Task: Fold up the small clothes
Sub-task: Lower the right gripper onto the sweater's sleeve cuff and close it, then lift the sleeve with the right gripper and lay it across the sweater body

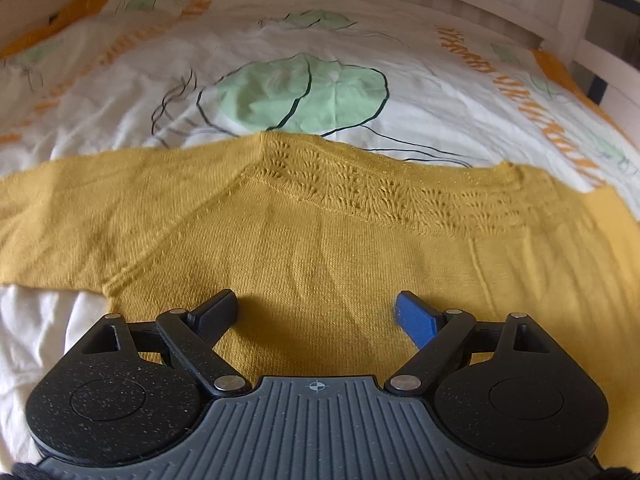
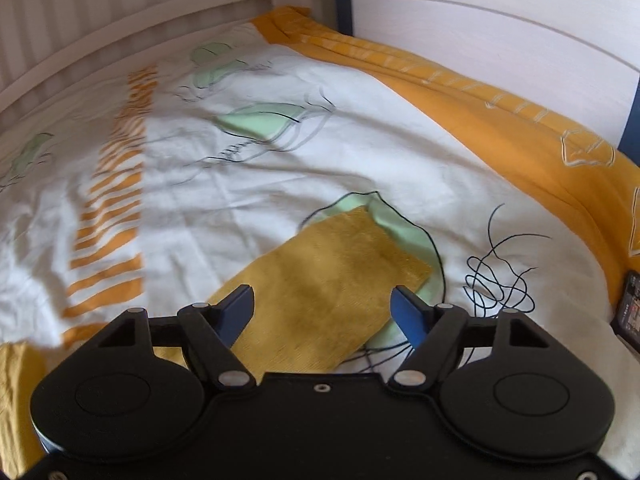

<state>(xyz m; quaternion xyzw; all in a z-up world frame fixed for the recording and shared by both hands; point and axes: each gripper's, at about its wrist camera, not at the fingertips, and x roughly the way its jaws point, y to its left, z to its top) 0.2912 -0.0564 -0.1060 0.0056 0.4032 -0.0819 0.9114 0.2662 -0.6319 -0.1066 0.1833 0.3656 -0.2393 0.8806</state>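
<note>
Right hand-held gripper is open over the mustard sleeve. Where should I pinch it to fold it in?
Grip the sleeve at its far cuff end, coming straight forward along its length. It lies flat and extended ahead of the right hand-held gripper, so that free edge probably lifts easiest.

A bedroom in a home. The work surface is a bed (image 2: pixel 280 184) made up with a white duvet cover (image 1: pixel 360 40) printed with pale green leaf shapes, thin black line drawings and orange stripes. An orange sheet or pillow (image 2: pixel 500 120) lies along the far edge. A white-painted slatted bed frame (image 2: pixel 120 12) encloses the mattress on two sides. A mustard knitted garment (image 1: pixel 320 240) lies spread on the bedding.
</note>
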